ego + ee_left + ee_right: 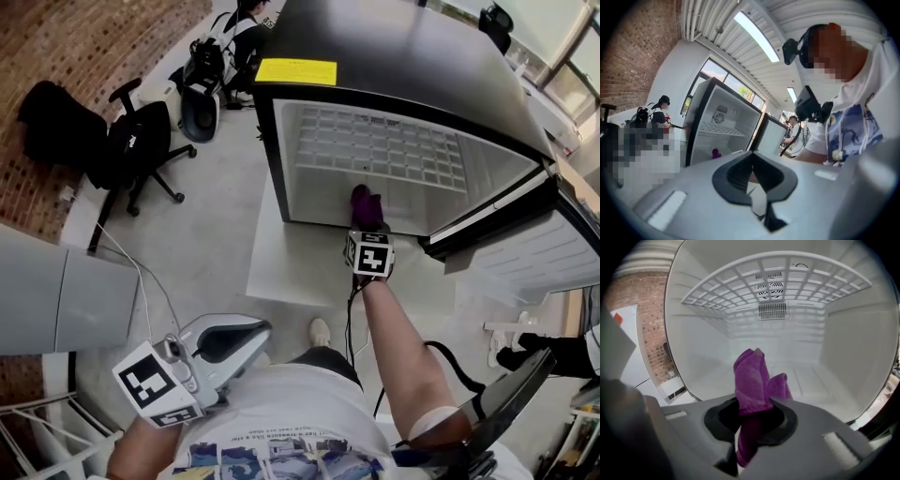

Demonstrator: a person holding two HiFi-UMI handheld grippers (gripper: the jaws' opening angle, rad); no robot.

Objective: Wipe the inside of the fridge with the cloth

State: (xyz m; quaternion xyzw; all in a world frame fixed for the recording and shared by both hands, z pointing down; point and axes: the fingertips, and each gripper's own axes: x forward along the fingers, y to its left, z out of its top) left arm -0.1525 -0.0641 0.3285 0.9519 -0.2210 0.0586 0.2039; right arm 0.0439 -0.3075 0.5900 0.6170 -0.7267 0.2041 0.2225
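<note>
The left gripper (pixel 234 339) is held well back from the fridge (pixel 269 150), down by the person's waist. Its jaws are closed together with nothing between them, and it is probably kept idle there because one tool is enough for wiping. In front of the fridge's opening, the right gripper (pixel 367 228) reaches forward on an outstretched arm with its jaws clamped tight on the purple cloth (pixel 365 204). The cloth's loose folds stick out ahead of the tips, so fabric rather than plastic would meet the liner. The cloth sits at the fridge's mouth just over the bottom lip, and in the right gripper view it (pixel 752 380) faces the white interior without clearly pressing on any surface, so the wiping stroke looks about to begin. An office chair (pixel 141 150) stands well off the fridge's left side, out of the way. Inside the fridge, a white wire shelf (pixel 778 277) spans the upper part and would block wide upward sweeps. At the fridge's right side the open door (pixel 525 253) limits elbow room, and a cable (pixel 350 323) trails back from the right gripper.
</note>
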